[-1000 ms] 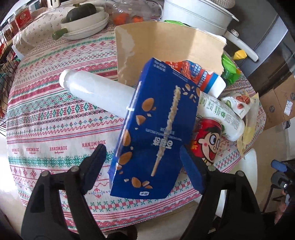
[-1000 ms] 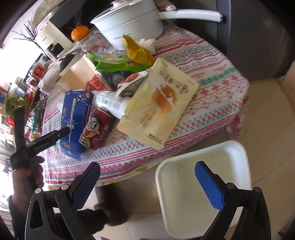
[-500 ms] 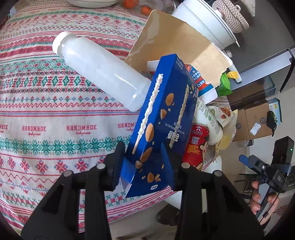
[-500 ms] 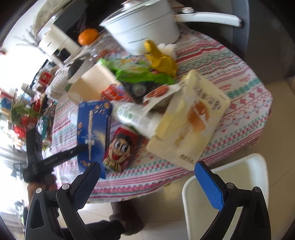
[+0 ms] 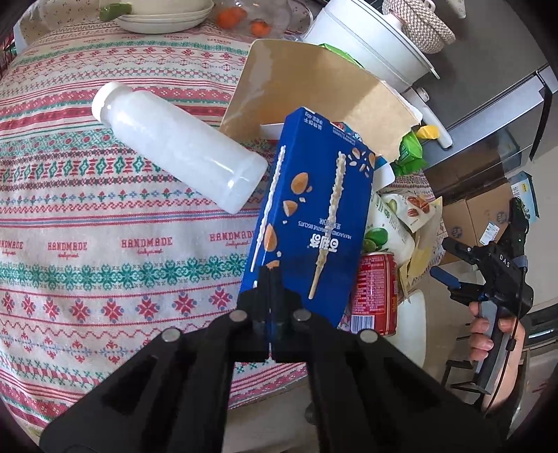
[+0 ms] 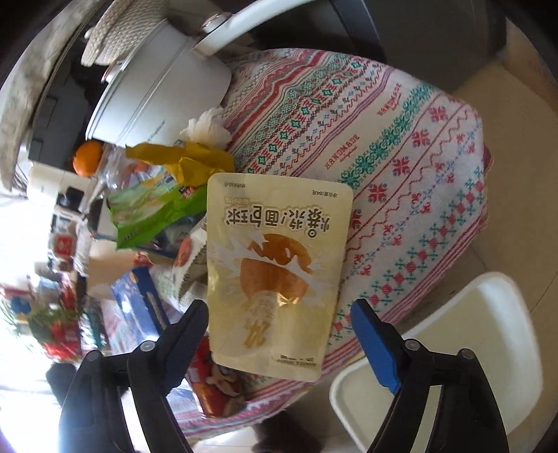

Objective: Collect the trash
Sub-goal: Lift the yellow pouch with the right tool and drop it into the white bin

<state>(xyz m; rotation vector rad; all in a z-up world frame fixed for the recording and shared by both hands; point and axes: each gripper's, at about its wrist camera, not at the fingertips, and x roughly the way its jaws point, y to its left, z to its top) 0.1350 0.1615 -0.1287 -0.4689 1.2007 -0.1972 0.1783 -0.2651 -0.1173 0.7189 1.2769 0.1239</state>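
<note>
My left gripper is shut on the near end of a blue biscuit-stick box, tilted up off the patterned tablecloth. Beside the box lie a white plastic bottle, a brown card sleeve and a red can. My right gripper is open, its jaws either side of the near end of a pale yellow snack pouch at the table edge. The right gripper also shows in the left wrist view. The blue box appears blurred in the right wrist view.
A white pot stands at the back, with green and yellow wrappers and a tissue in front. A white bin sits on the floor beside the table. Plates and oranges are at the far side.
My left gripper closed on the blue box and tipped it up. My right gripper moved in toward the table until its open jaws frame the yellow pouch.
</note>
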